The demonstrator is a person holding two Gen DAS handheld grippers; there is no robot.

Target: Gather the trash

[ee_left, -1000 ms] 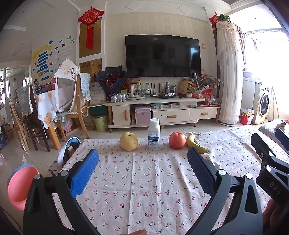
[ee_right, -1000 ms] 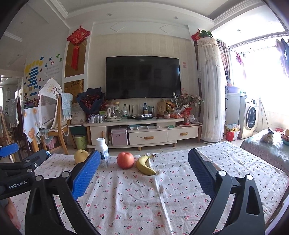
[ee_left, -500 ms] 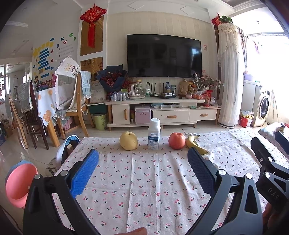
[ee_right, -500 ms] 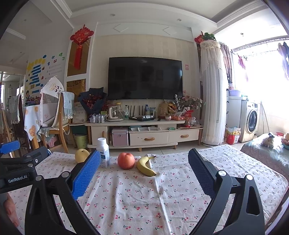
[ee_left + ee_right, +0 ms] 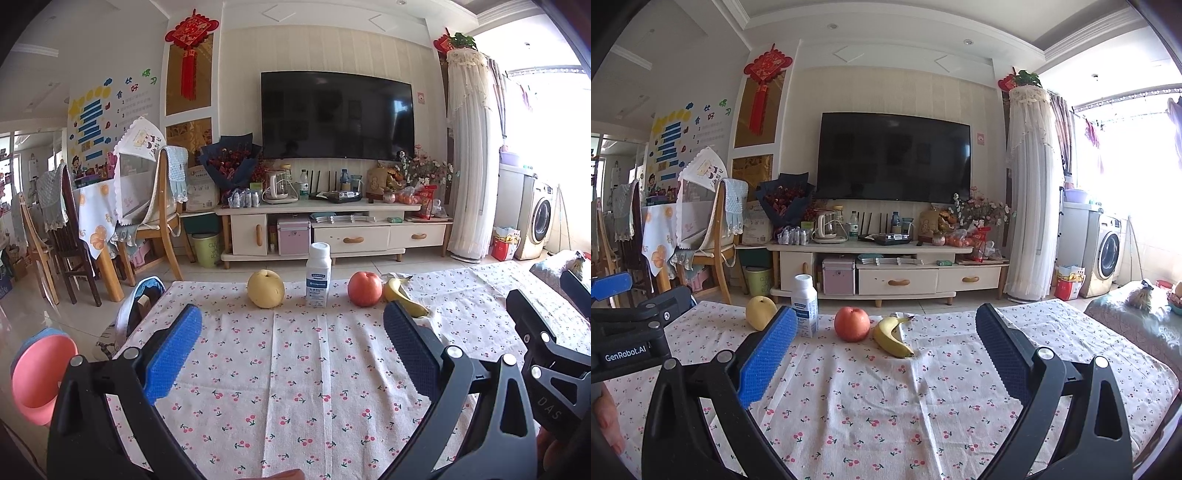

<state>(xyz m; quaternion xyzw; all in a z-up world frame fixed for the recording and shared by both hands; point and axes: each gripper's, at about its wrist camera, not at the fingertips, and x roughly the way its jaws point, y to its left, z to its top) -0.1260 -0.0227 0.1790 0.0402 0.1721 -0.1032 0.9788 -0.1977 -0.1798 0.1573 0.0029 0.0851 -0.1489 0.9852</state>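
Note:
A white plastic bottle (image 5: 318, 275) with a blue label stands at the far edge of the cherry-print tablecloth (image 5: 295, 369). A yellow pear (image 5: 266, 288) is left of it; a red apple (image 5: 364, 288) and a banana (image 5: 404, 299) are right of it. The right wrist view shows the same row: bottle (image 5: 805, 306), pear (image 5: 759, 312), apple (image 5: 851, 324), banana (image 5: 892, 338). My left gripper (image 5: 291, 354) is open and empty, well short of the row. My right gripper (image 5: 884, 354) is open and empty, also short of it.
A pink bin (image 5: 38, 373) sits low at the left beside the table. A blue-and-white bag (image 5: 138, 306) leans at the table's left corner. Chairs (image 5: 159, 221) and a TV cabinet (image 5: 332, 232) stand beyond. A green waste bin (image 5: 206, 249) is on the floor.
Both views have shifted slightly; the row of objects sits a little lower and nearer in frame. Both grippers stay open and empty.

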